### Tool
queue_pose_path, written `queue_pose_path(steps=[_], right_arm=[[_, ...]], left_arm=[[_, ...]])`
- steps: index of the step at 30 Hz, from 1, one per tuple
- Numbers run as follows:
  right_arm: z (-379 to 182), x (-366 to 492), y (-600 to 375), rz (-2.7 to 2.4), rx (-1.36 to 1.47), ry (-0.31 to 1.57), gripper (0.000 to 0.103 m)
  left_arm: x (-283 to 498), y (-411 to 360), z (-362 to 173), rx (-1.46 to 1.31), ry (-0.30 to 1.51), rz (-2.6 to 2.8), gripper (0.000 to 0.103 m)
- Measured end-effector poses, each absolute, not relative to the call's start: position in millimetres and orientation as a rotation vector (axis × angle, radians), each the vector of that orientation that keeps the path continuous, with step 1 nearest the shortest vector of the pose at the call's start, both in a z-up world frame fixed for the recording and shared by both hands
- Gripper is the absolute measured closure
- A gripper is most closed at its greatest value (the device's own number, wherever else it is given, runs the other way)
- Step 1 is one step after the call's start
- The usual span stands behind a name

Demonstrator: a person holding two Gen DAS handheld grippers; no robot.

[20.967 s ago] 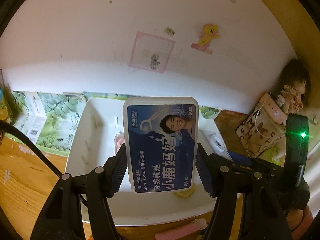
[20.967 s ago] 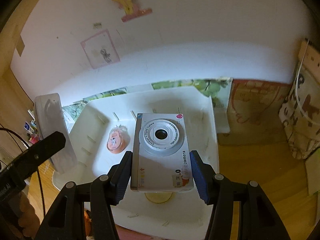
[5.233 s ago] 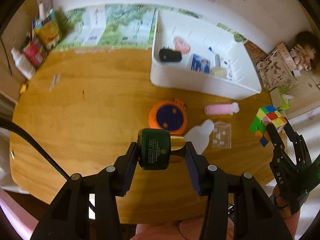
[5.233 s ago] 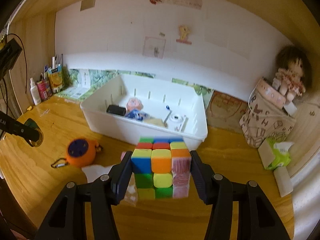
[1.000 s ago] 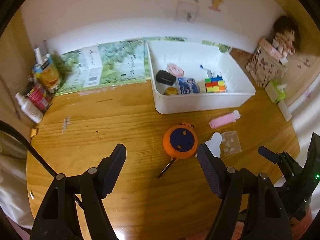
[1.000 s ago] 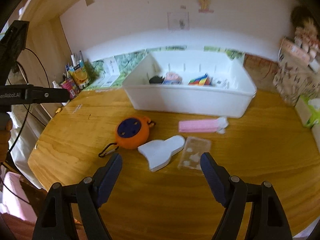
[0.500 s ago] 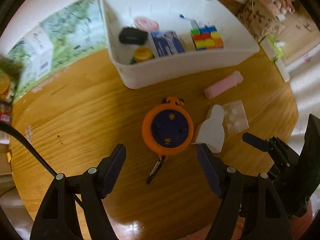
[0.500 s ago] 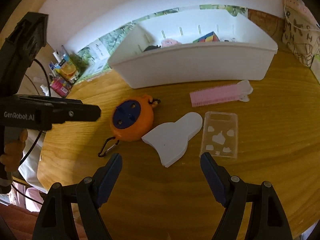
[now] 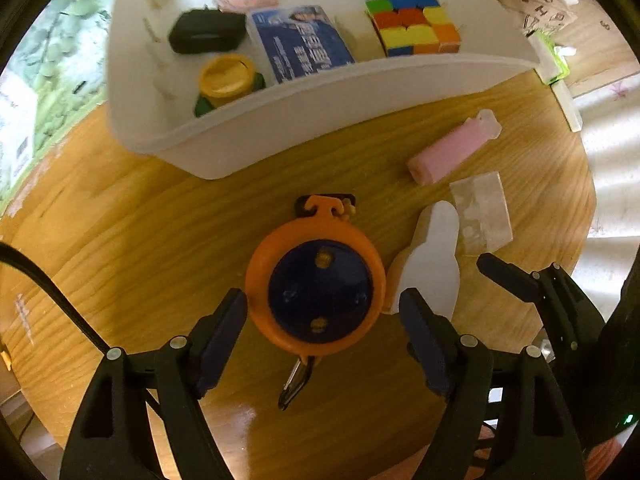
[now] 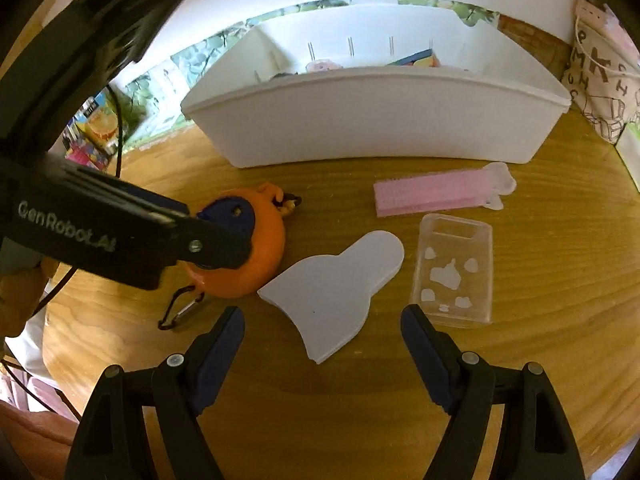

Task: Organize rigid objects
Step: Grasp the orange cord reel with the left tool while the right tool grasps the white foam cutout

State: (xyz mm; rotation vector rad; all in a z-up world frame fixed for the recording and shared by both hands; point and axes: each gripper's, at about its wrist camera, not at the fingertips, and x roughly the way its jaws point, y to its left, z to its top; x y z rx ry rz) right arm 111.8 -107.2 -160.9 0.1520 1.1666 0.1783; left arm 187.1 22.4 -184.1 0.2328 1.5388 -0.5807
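A round orange case with a blue face (image 9: 316, 292) lies on the wooden table, and it also shows in the right wrist view (image 10: 244, 248). My left gripper (image 9: 322, 328) is open, low over it, one finger on each side. My right gripper (image 10: 322, 336) is open just in front of a flat white bottle-shaped board (image 10: 336, 288). A clear phone case (image 10: 454, 268) and a pink comb (image 10: 436, 192) lie beyond it. The white bin (image 9: 320, 100) holds a colour cube (image 9: 414, 24), a blue floss box (image 9: 300, 42), a gold-lidded jar (image 9: 226, 78) and a black item (image 9: 206, 34).
A carabiner clip (image 9: 294, 384) trails from the orange case toward me. A printed fabric bag (image 10: 604, 68) stands at the right of the bin. Packets and bottles (image 10: 96, 124) crowd the table's far left. The table edge curves close behind both grippers.
Both grippers have dropped closer to the table. My left gripper now straddles the orange case; my right has closed in on the white board. Both stay open.
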Motion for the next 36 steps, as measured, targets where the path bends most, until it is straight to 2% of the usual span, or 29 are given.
queue_pose_path(steps=[23,25,29,36], right_arm=[[-172,134,-92,0.159,0.047,1.148,0.022],[-172,135,-91,0.163,0.037,1.144,0.023],[-173,133,-90,0.188,0.032,1.158,0.035],[-175,136,-88,0.215,0.003,1.157,0.035]], left_arm=[[207,30,-207,0.189,1.605,-0.565,0.021],[207,35,-207,0.183,1.603,-0.559,0.021],[205,39,-206,0.167,1.609,-0.544,0.021],[205,50,-210,0.129,1.615,-0.508,0.021]])
